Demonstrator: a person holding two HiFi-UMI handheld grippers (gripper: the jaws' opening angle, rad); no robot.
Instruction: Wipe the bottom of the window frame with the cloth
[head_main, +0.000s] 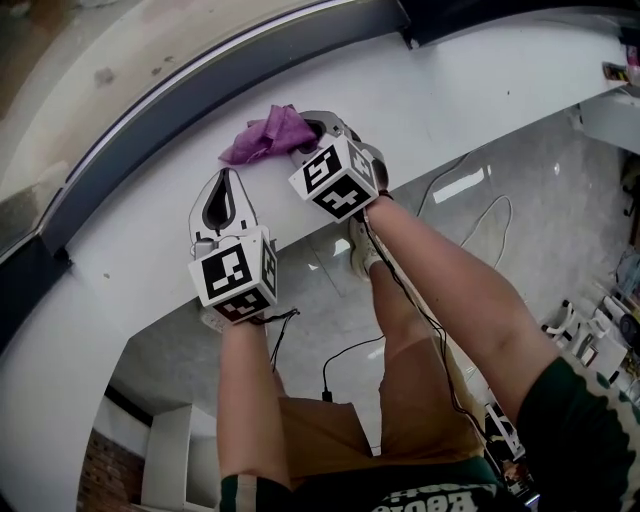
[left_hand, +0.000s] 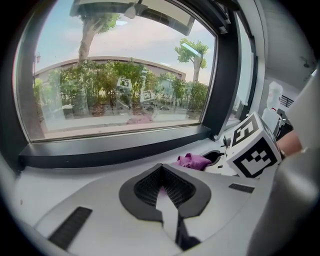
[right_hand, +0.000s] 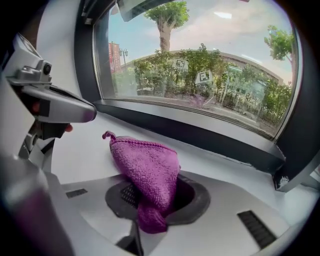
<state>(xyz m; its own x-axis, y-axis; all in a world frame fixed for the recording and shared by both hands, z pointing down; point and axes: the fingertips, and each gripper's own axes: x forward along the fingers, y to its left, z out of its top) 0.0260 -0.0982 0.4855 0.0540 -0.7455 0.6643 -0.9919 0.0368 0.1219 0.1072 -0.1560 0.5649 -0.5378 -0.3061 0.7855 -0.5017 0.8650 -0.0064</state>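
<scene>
White sill lies open to the right of both grippers, and the dark frame curves along its far edge. My right gripper is pinching the cloth. It's purple, knitted and bunched into a peak, lying on the sill close to the frame, though I can't quite tell if it touches. My left gripper sits just beside it, nearer me, jaws pressed together on nothing.
</scene>
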